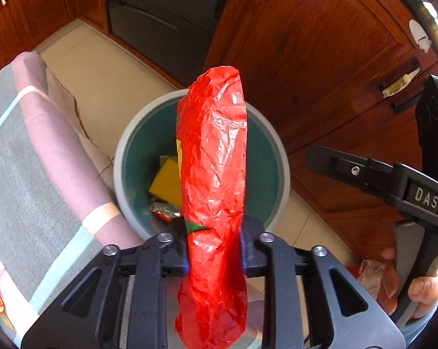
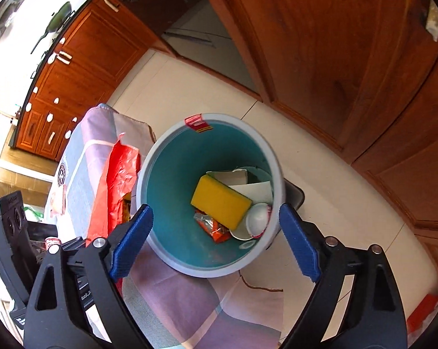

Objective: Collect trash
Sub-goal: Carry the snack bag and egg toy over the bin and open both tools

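My left gripper (image 1: 213, 250) is shut on a crumpled red wrapper (image 1: 213, 174) and holds it upright over the grey bin with a teal inside (image 1: 125, 157). The wrapper also shows in the right wrist view (image 2: 117, 180), just left of the bin (image 2: 160, 151). My right gripper (image 2: 216, 241) is open and empty above the bin's near rim. In the bin lie a yellow sponge (image 2: 219, 200), a foil snack packet (image 2: 213, 226), white paper pieces (image 2: 248, 189) and a white cup (image 2: 258, 218). The right gripper also shows in the left wrist view (image 1: 364, 174).
The bin stands on the pale tiled floor (image 2: 189, 87) at the edge of a table with a checked cloth (image 1: 30, 160). A wooden door (image 1: 306, 43) and wooden cabinets (image 2: 73, 58) stand behind. A clear plastic scrap (image 1: 370, 273) lies low at the right.
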{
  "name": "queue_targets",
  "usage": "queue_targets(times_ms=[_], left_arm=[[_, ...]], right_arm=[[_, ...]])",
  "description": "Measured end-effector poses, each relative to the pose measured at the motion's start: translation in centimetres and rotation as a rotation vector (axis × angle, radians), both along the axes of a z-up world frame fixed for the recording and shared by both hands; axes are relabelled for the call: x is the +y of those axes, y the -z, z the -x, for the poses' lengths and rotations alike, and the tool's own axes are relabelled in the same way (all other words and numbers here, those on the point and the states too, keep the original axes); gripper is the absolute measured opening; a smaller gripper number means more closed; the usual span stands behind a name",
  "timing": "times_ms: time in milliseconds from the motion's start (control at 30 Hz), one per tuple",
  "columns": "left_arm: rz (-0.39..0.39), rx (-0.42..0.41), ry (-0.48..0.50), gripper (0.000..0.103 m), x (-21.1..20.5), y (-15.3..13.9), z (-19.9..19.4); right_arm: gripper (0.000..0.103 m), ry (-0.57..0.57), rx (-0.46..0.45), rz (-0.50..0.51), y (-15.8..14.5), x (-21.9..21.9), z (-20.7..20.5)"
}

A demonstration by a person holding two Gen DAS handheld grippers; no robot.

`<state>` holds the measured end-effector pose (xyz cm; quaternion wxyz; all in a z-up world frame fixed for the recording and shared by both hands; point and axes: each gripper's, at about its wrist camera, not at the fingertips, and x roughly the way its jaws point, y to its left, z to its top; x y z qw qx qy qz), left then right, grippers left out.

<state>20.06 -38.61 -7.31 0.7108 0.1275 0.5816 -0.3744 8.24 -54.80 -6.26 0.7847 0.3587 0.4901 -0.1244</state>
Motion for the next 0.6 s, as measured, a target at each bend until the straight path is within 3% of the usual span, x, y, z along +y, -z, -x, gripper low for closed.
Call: queue_targets(times_ms=[33,67,200,600], left_arm=[[0.001,-0.004,0.003,0.045,-0.3,0.1,0.0],[0.004,-0.012,0.005,0.058,-0.7,0.2,-0.1],[-0.004,-0.035,-0.008,0.088,-0.9,0.4,-0.6],[-0.01,-0.019,-0.061,0.097,1.5,-0.3,0.0]], right_arm=[[0.084,0.004,0.001,0.002,-0.1,-0.1,0.1],[0.084,0.008,0.001,0.003,-0.1,-0.3,0.2],[0.084,0.022,0.0,0.008,-0.3,-0.7,0.4],[0.086,0.01,0.036,-0.005,0.4,0.1,-0.3]])
